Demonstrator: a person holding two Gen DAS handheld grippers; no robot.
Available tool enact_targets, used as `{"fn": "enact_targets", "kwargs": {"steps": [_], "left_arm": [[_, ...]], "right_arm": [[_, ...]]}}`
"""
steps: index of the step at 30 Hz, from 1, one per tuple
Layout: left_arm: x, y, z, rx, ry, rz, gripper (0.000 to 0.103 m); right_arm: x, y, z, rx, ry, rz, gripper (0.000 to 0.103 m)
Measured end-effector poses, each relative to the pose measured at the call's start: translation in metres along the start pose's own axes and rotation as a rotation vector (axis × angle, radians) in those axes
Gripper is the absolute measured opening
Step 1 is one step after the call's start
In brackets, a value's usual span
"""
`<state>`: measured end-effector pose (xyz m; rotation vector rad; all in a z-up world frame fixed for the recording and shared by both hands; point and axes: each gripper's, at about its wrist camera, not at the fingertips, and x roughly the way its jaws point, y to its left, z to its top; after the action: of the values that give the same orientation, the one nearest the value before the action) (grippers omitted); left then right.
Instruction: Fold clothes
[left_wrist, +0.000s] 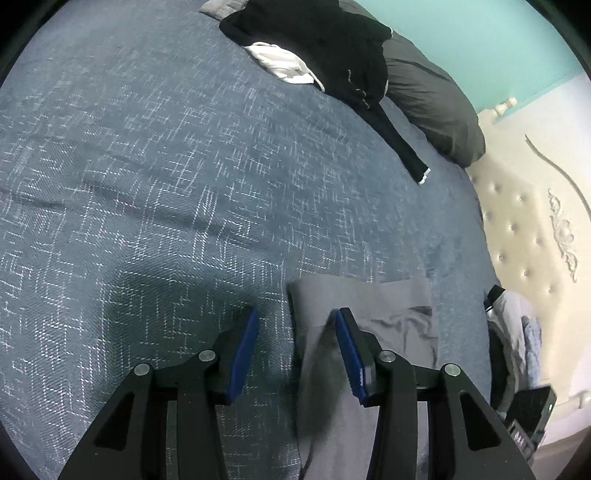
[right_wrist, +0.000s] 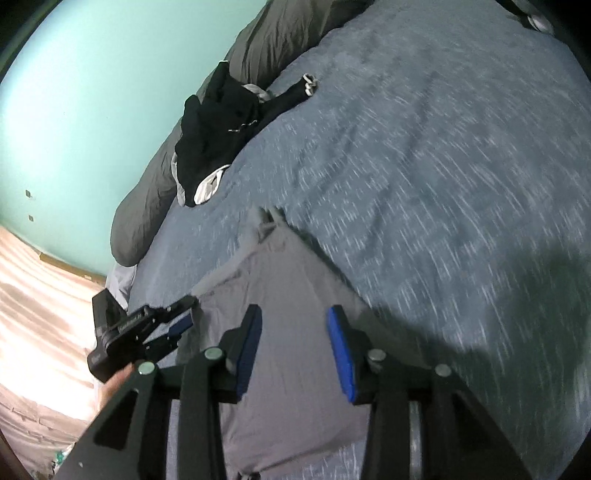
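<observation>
A grey garment (left_wrist: 373, 325) lies flat on the blue patterned bedcover (left_wrist: 166, 184), near the bed's edge. My left gripper (left_wrist: 297, 312) is open just above the garment's left edge, its right blue pad (left_wrist: 349, 350) over the cloth. Nothing is pinched. In the right wrist view the same grey garment (right_wrist: 288, 280) stretches ahead, and my right gripper (right_wrist: 294, 310) hovers open over its middle. The left gripper (right_wrist: 186, 314) shows there at the garment's left side, a hand behind it. A black hoodie (left_wrist: 332, 48) with white lining lies crumpled farther up the bed.
A dark grey pillow (left_wrist: 432, 107) lies along the bed's far side under a teal wall (right_wrist: 92, 92). A cream tufted headboard (left_wrist: 524, 229) stands to the right. Beyond the bed's edge is wooden floor (right_wrist: 37, 295). The right wrist view is motion-blurred.
</observation>
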<state>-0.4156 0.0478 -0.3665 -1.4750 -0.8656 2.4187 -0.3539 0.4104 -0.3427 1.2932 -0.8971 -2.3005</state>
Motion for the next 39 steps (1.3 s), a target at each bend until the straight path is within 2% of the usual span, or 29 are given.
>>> {"fn": "enact_targets", "kwargs": {"steps": [7,12,16,19,21,24,32,39], "left_arm": [[-0.001,0.005,-0.001,-0.012,0.000,-0.036,0.047],[-0.001,0.004,-0.001,-0.001,0.005,-0.040,0.047],[-0.001,0.003,-0.002,0.008,0.006,-0.042,0.047],[0.000,0.004,-0.003,0.012,0.006,-0.045,0.047],[0.000,0.004,-0.004,0.017,0.007,-0.046,0.047],[0.000,0.003,-0.005,0.028,0.007,-0.042,0.047],[-0.001,0.003,-0.006,0.032,0.008,-0.046,0.047],[-0.002,0.005,-0.007,0.028,0.010,-0.053,0.047]], "right_arm": [[0.031,0.038,0.051,-0.152,0.087,-0.023,0.038],[0.070,0.063,0.069,-0.258,0.163,-0.063,0.038],[0.096,0.065,0.080,-0.284,0.199,-0.114,0.038],[0.108,0.068,0.083,-0.339,0.207,-0.167,0.032],[0.111,0.067,0.085,-0.352,0.213,-0.175,0.019],[0.115,0.067,0.087,-0.371,0.215,-0.161,0.008],[0.117,0.072,0.086,-0.413,0.223,-0.160,0.000],[0.116,0.073,0.087,-0.403,0.226,-0.161,0.001]]}}
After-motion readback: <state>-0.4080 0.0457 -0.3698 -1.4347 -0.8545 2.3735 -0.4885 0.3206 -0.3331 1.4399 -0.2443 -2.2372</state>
